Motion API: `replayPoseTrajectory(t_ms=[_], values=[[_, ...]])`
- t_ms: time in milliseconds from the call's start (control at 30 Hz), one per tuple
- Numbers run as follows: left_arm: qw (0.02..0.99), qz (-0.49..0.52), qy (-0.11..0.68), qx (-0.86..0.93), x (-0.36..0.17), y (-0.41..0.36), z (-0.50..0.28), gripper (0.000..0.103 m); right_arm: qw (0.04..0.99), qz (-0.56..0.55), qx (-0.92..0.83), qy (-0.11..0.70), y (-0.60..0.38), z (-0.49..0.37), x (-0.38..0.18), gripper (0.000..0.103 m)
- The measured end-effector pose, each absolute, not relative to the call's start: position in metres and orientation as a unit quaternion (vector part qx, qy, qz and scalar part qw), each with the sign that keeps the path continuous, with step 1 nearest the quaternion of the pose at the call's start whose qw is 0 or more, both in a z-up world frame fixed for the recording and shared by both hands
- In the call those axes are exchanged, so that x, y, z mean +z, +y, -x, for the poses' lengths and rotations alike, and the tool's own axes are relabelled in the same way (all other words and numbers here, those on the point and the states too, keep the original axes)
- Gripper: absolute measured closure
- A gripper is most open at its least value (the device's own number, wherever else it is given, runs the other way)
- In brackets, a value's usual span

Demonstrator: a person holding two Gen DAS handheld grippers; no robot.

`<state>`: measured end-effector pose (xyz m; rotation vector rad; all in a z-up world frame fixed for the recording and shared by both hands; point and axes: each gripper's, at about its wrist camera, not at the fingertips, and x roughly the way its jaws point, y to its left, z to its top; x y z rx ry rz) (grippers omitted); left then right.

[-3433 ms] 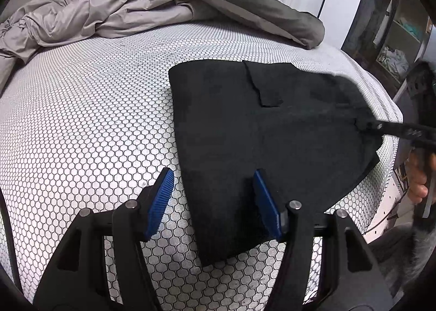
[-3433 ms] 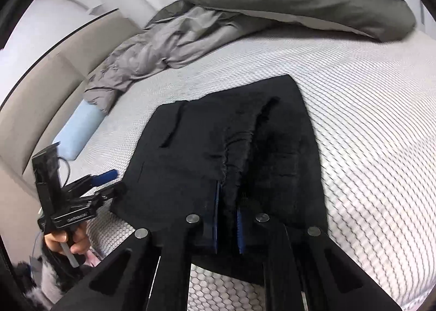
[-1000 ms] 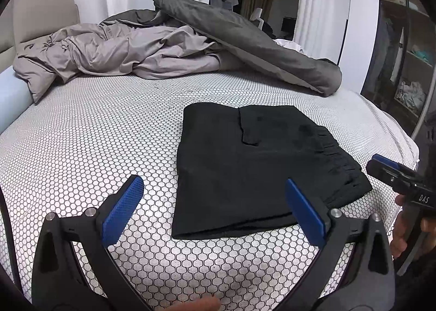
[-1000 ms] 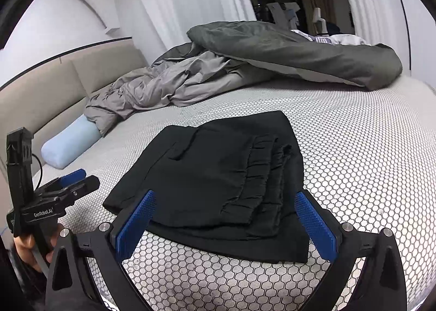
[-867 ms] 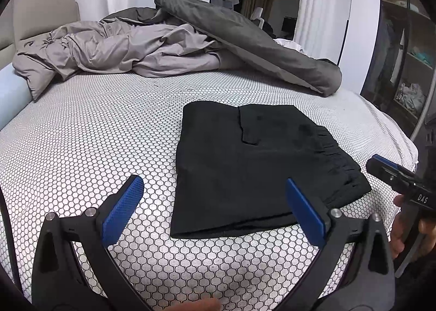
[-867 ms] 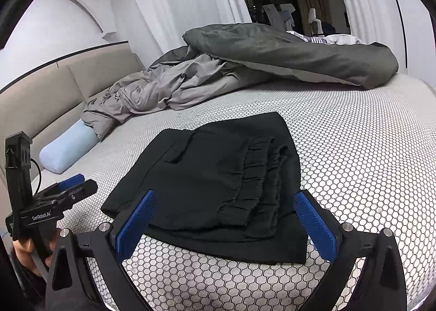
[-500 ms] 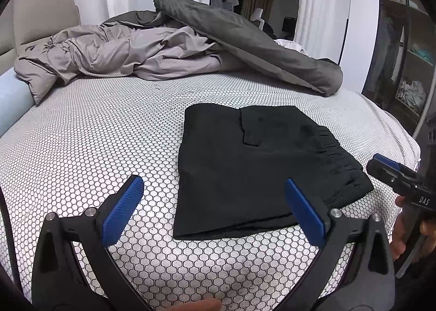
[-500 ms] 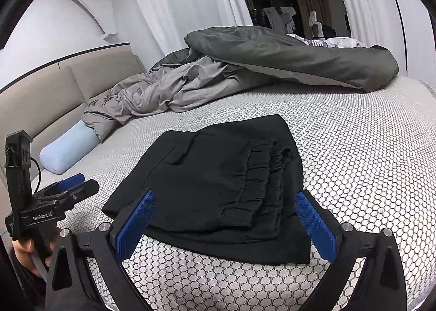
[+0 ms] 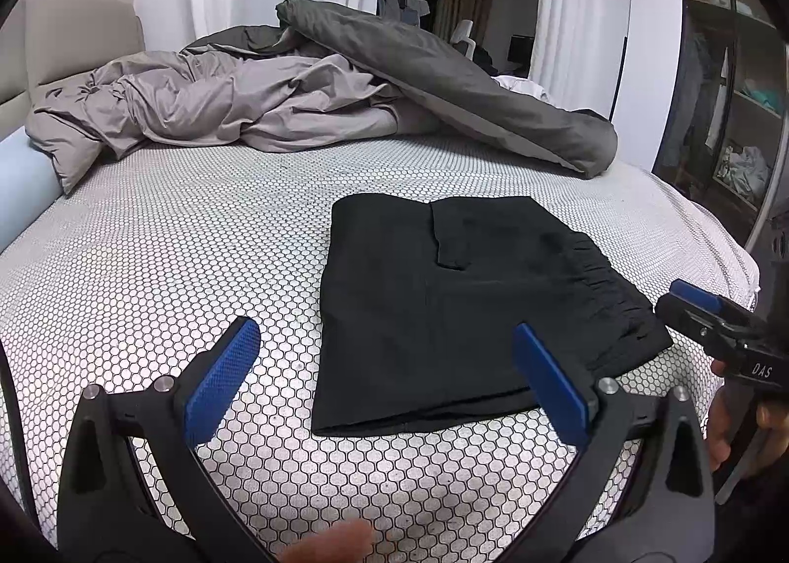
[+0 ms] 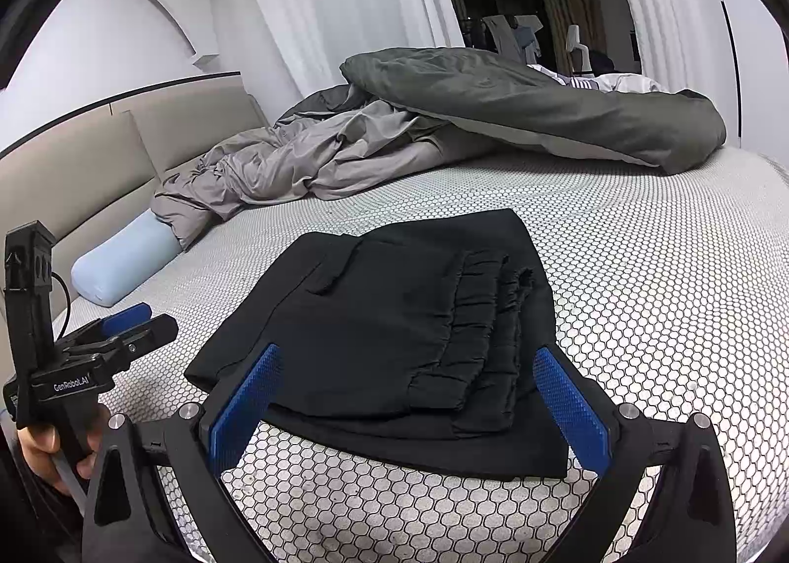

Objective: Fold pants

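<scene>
Black pants (image 9: 458, 296) lie folded into a flat rectangle on the honeycomb-patterned bed cover (image 9: 187, 237); the elastic waistband faces the right wrist view, where the pants (image 10: 394, 331) fill the middle. My left gripper (image 9: 389, 375) is open, held back above the near edge of the bed, nothing between its blue pads. My right gripper (image 10: 409, 410) is open too, hovering just short of the waistband side with empty pads. Each gripper shows in the other's view, held by a hand: the right gripper (image 9: 715, 321) at the right edge, the left gripper (image 10: 118, 331) at the left.
A crumpled grey duvet (image 9: 207, 104) and a dark grey duvet (image 9: 444, 74) lie piled across the far side of the bed. A light blue bolster pillow (image 10: 123, 262) rests against the beige headboard (image 10: 123, 143). Open shelving (image 9: 730, 119) stands beyond the bed's right side.
Earlier the right gripper was shut on the pants' waistband and the left one was low over the cloth; both have let go, opened wide and pulled back. In the last second almost nothing moves.
</scene>
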<state>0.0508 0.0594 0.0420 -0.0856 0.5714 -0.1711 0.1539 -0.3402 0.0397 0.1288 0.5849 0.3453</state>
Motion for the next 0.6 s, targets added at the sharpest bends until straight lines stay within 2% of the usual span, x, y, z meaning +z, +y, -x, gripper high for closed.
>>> replayPoseTrajectory(t_ms=[600], values=[[0.957,0.013,0.272,-0.097,0.0438,0.0608,-0.0514,0.001,0.945,-0.052,0.170,0.274,-0.3383,-0.1504,0.0427,0.000]])
